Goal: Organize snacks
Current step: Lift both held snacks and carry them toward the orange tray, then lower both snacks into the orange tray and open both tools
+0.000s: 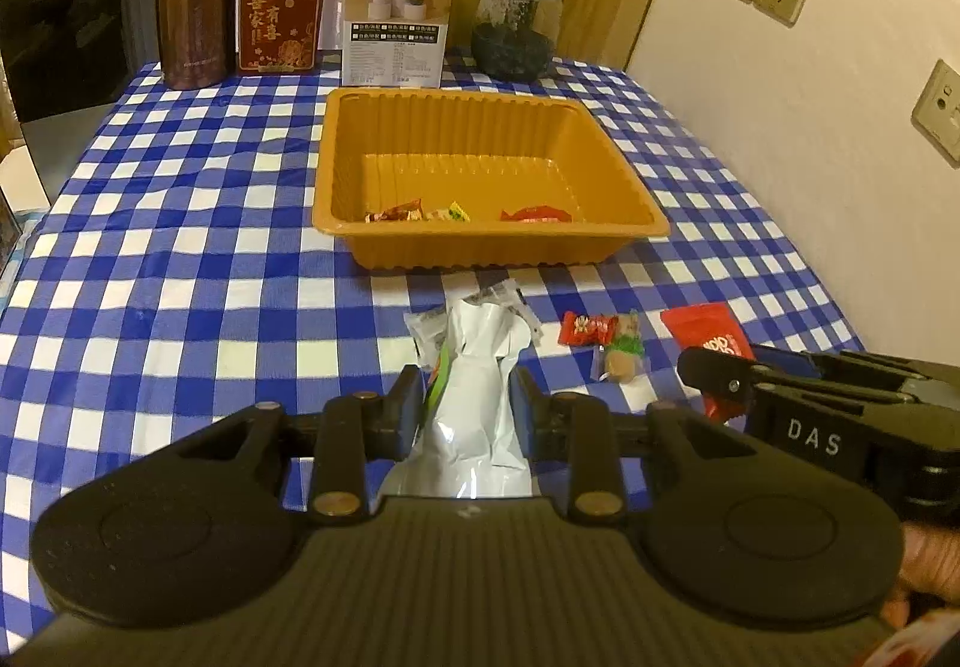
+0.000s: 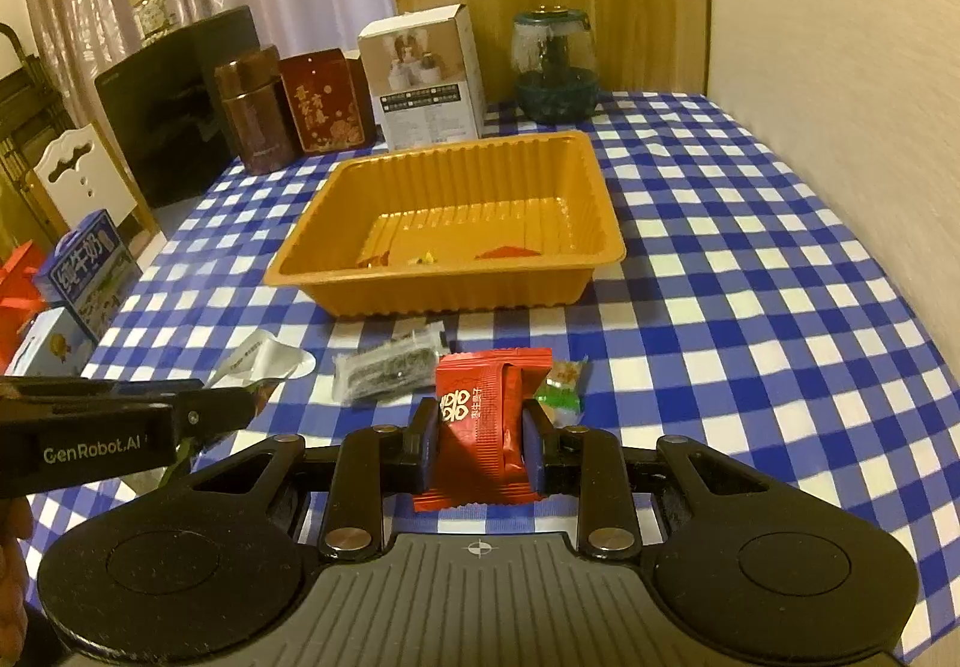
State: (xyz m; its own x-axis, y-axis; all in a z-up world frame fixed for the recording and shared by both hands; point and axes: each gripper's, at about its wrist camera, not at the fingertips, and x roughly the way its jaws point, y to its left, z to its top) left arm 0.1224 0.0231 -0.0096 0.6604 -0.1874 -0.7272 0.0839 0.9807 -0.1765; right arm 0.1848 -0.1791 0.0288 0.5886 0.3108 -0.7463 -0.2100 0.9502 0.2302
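An orange plastic tray [image 1: 336, 156] [image 2: 606, 199] sits mid-table with three small wrapped snacks at its near wall. My left gripper [image 1: 465, 406] is shut on a white snack bag [image 1: 474, 397], which also shows in the right wrist view [image 2: 270, 361]. My right gripper [image 2: 480, 442] is shut on a red snack packet [image 2: 480, 427], also seen in the left wrist view [image 1: 708, 334]. On the cloth between them lie a clear packet of dark snack [image 2: 387, 373], a small red candy [image 1: 588, 329] and a green-and-tan candy [image 1: 624, 352] [image 2: 561, 388].
At the table's far edge stand a brown canister [image 1: 197, 12], a red box [image 1: 279, 15], a white box [image 1: 399, 15] and a glass jar [image 1: 516, 27]. A wall runs along the right. Milk cartons [image 2: 84, 277] stand off the table's left edge.
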